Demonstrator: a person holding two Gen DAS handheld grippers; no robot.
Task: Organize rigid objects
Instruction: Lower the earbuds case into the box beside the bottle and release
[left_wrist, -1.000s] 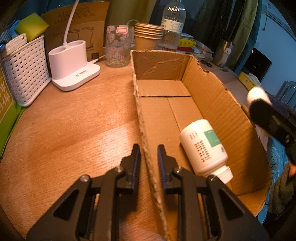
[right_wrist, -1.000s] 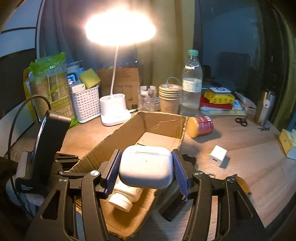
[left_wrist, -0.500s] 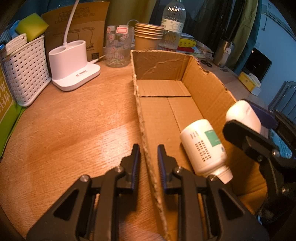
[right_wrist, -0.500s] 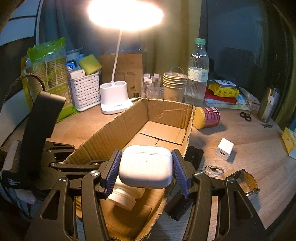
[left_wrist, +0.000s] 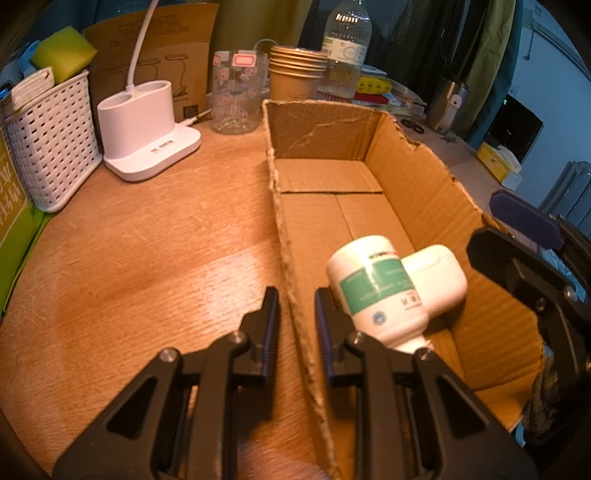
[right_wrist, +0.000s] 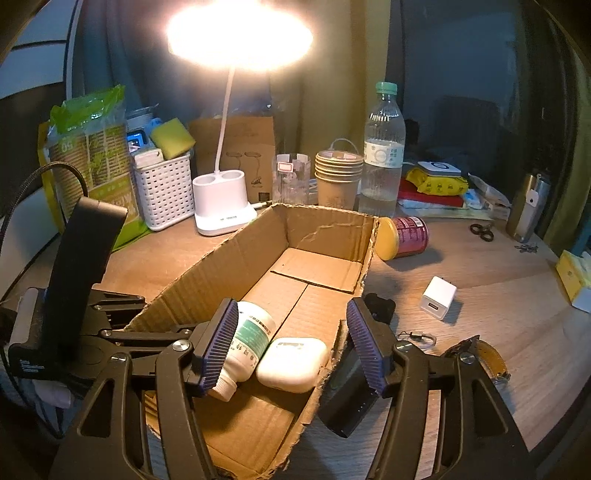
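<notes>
An open cardboard box (right_wrist: 325, 225) (left_wrist: 417, 177) lies on the wooden table. Inside it lie a white pill bottle with a green label (right_wrist: 247, 339) (left_wrist: 376, 291) and a white earbud case (right_wrist: 291, 363) (left_wrist: 439, 277), touching side by side. My right gripper (right_wrist: 293, 343) is open and empty just above them. My left gripper (left_wrist: 293, 325) is nearly shut, its jaws on either side of the box's left wall (left_wrist: 288, 258). Outside the box lie a red can with a yellow lid (right_wrist: 404, 236), a white charger cube (right_wrist: 437, 297) and a watch (right_wrist: 480, 352).
A lit white desk lamp (right_wrist: 223, 206) (left_wrist: 147, 136), a white basket (right_wrist: 164, 192) (left_wrist: 48, 136), a glass jar (left_wrist: 238, 96), stacked paper cups (right_wrist: 338, 181), a water bottle (right_wrist: 382, 155) and scissors (right_wrist: 482, 232) stand along the back. A black object (right_wrist: 347, 402) lies right of the box.
My right gripper came down over the box, opened and let go of the earbud case, which now lies beside the pill bottle. The bottle rolled a little. The left gripper stayed put.
</notes>
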